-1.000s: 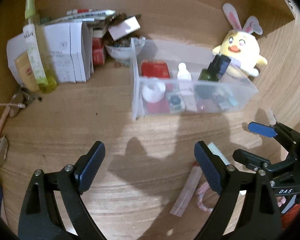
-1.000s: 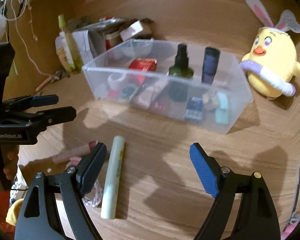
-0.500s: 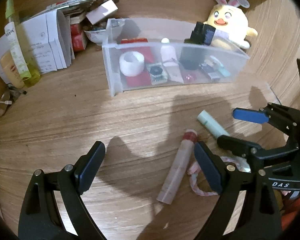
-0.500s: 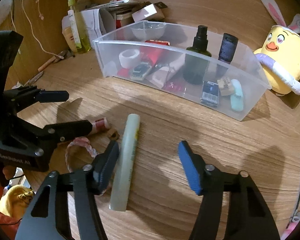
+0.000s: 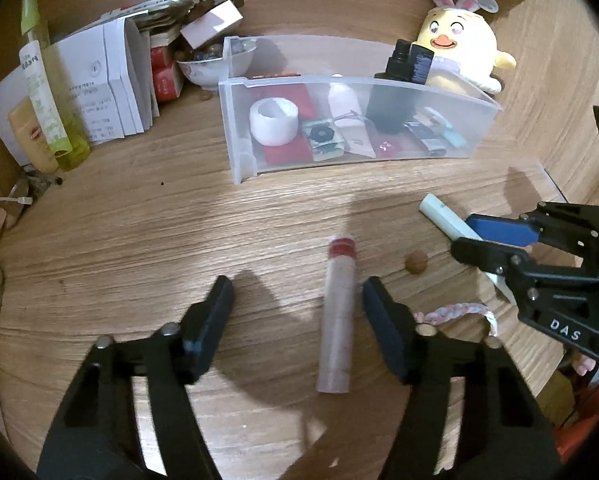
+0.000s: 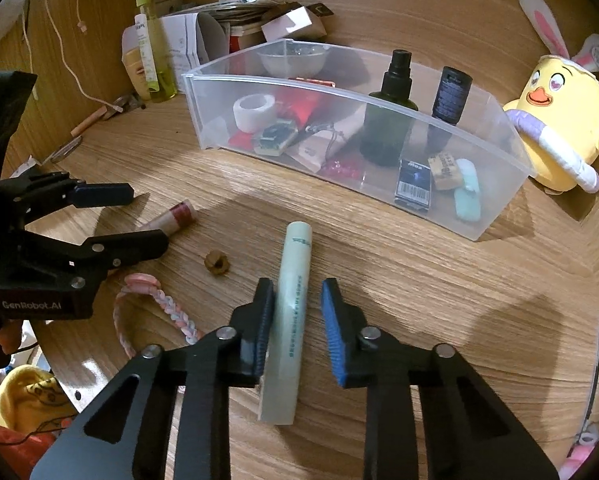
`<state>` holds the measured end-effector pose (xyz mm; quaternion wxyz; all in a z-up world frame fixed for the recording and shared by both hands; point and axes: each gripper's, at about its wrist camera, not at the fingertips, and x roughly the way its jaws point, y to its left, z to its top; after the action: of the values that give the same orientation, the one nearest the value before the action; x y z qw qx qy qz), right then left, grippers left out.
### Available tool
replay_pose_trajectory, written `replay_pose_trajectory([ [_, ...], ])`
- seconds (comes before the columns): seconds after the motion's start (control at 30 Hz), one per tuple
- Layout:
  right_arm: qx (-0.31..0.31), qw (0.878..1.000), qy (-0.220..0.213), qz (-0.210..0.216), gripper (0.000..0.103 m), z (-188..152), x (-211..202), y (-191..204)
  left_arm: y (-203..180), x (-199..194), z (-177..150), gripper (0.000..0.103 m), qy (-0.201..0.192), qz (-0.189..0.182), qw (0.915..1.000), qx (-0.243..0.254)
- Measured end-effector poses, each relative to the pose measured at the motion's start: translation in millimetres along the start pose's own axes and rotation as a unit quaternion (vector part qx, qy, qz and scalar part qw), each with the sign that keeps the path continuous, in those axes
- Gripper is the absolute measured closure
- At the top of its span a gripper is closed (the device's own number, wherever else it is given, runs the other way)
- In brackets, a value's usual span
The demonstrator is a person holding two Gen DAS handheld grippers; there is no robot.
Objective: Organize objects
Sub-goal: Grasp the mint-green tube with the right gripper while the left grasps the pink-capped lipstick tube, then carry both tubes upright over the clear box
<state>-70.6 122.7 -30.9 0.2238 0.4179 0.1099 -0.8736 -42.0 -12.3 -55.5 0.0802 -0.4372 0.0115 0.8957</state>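
Note:
A pink tube with a red cap lies on the wooden table between the jaws of my left gripper. The jaws are closing and neither pad touches the tube. My right gripper straddles a pale green tube; its jaws are closing, the left pad against the tube and a small gap at the blue right pad. A clear plastic bin behind holds bottles, a white tape roll and small items. Each gripper shows in the other view: the left gripper and the right gripper.
A braided pink cord loop and a small brown bead lie between the two tubes. A yellow plush chick sits right of the bin. Boxes, papers, a green bottle and a bowl crowd the back left.
Both grippers have come down closer to the table and their jaws have narrowed. The pink tube now lies between the left jaws and the green tube between the right jaws.

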Motion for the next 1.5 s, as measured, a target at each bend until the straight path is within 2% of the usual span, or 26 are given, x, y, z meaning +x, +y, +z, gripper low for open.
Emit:
replay_pose_trajectory([
  [0.03, 0.000, 1.000, -0.001, 0.001, 0.087, 0, 0, 0, -1, -1, -1, 0.048, -0.001, 0.000, 1.0000, 0.002],
  [0.1, 0.001, 1.000, -0.001, 0.002, 0.088, 0, 0, 0, -1, -2, -1, 0.061, -0.004, -0.007, 1.0000, 0.000],
  [0.2, 0.002, 1.000, -0.002, 0.003, 0.089, 0, 0, 0, 3, -2, 0, 0.080, -0.008, -0.012, 0.9997, -0.021],
  [0.27, 0.004, 1.000, -0.003, 0.002, 0.089, 0, -1, 0, 8, -1, 2, 0.089, -0.008, -0.019, 0.9992, -0.034],
  [0.57, 0.032, 0.999, -0.024, 0.007, 0.089, 3, -9, -8, 9, -5, 6, 0.089, -0.018, -0.026, 0.9984, -0.047],
  [0.83, 0.052, 0.997, -0.057, -0.002, 0.089, 16, -25, -23, 8, -24, 20, 0.089, -0.059, -0.019, 0.9971, -0.045],
  [1.5, 0.078, 0.987, -0.139, -0.013, 0.089, 47, -66, -43, -2, -61, 61, 0.089, -0.141, -0.036, 0.9878, -0.054],
])
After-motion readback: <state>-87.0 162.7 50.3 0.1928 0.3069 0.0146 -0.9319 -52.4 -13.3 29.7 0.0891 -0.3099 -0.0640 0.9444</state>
